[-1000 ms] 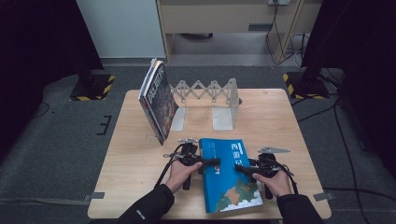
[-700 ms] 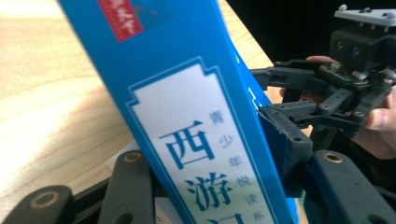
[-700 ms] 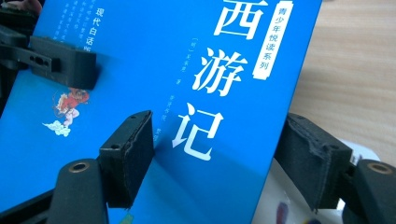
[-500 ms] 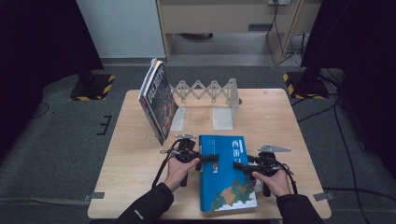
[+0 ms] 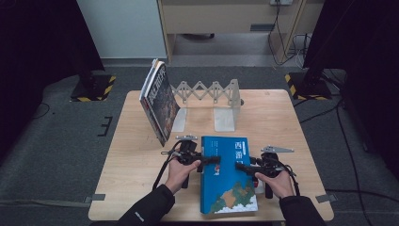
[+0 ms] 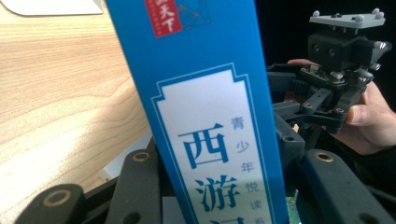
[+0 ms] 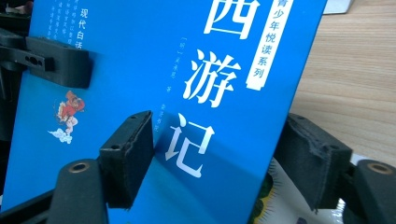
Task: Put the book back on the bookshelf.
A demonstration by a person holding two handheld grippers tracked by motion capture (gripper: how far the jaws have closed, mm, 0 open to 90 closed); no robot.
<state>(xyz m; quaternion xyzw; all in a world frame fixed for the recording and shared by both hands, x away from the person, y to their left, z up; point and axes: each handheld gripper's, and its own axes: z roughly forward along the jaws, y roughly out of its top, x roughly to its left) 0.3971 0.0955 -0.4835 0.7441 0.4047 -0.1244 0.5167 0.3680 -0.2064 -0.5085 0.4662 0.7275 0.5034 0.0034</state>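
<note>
Blue book (image 5: 229,176) (raised off the table (image 5: 141,155)) pinched by both hand-held grippers: left (image 5: 212,160), right (image 5: 240,166).

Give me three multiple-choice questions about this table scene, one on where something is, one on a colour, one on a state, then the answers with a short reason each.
1. Where does the second book stand?
A. Leaning at the left end of the folding rack
B. Flat at the table's right edge
C. On the floor

2. What colour is the cover of the book between the two hands?
A. Red
B. Blue
C. Yellow

3. How is that book held?
A. It lies untouched
B. One hand alone pinches it
C. The left tongs and the right tongs grip opposite edges

Answers:
1 A, the high view shows it tilted beside the rack's left bookend.
2 B, every view shows a blue cover with white lettering.
3 C, each gripper view shows the cover between its own black pads.
</note>
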